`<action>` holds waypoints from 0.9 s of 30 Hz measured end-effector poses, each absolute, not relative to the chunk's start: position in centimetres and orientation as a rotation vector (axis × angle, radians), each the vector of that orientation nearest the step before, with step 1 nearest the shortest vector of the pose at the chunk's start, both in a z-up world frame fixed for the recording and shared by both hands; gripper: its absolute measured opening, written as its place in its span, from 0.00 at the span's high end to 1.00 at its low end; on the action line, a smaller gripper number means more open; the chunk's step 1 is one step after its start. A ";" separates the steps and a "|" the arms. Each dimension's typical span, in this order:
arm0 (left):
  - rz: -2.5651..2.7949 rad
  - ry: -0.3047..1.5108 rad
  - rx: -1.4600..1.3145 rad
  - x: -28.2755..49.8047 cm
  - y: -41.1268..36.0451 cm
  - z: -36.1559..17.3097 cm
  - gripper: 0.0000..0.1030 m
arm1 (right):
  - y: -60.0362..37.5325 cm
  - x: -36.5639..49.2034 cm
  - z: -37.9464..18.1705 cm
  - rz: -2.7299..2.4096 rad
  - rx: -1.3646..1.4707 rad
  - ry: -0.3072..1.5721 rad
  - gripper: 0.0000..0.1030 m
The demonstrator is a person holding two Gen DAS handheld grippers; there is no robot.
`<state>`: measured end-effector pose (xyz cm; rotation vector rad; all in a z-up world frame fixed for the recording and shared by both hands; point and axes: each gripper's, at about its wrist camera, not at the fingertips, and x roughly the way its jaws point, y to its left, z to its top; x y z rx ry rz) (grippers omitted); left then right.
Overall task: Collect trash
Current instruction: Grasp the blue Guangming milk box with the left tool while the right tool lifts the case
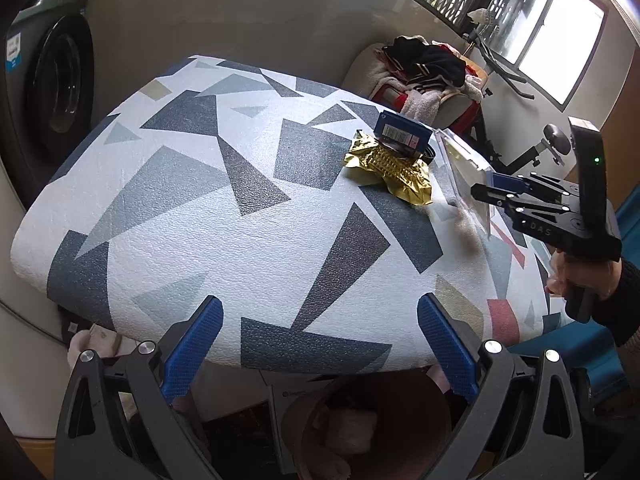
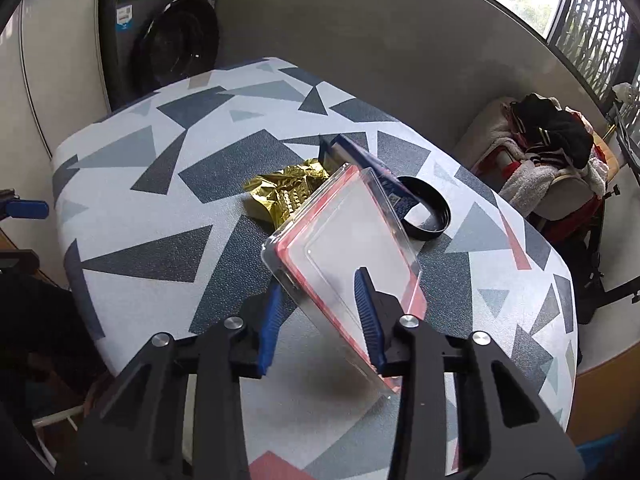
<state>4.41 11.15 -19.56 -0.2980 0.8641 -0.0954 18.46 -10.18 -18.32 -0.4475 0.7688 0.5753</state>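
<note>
My right gripper is shut on a clear plastic box with a red rim and holds it tilted above the patterned table; the box also shows in the left wrist view. A crumpled gold wrapper, a blue carton and a black ring lie on the table behind it. My left gripper is open and empty at the table's near edge, above a brown bin with trash inside.
A washing machine stands behind the table. A chair piled with clothes and exercise gear stand at the right under the window. The right gripper's body hangs over the table's right side.
</note>
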 end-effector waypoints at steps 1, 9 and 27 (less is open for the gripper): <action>-0.098 0.862 -0.294 4.4 11.0 -19.4 0.07 | -11.0 18.1 -17.4 0.578 -0.413 0.761 0.68; -0.121 0.850 -0.268 4.7 10.1 -18.5 0.07 | -19.0 17.2 -13.6 0.530 -0.057 0.775 0.78; -0.197 0.856 -0.209 9.8 7.4 -17.4 0.07 | -24.0 19.2 -13.8 0.433 0.103 0.711 0.80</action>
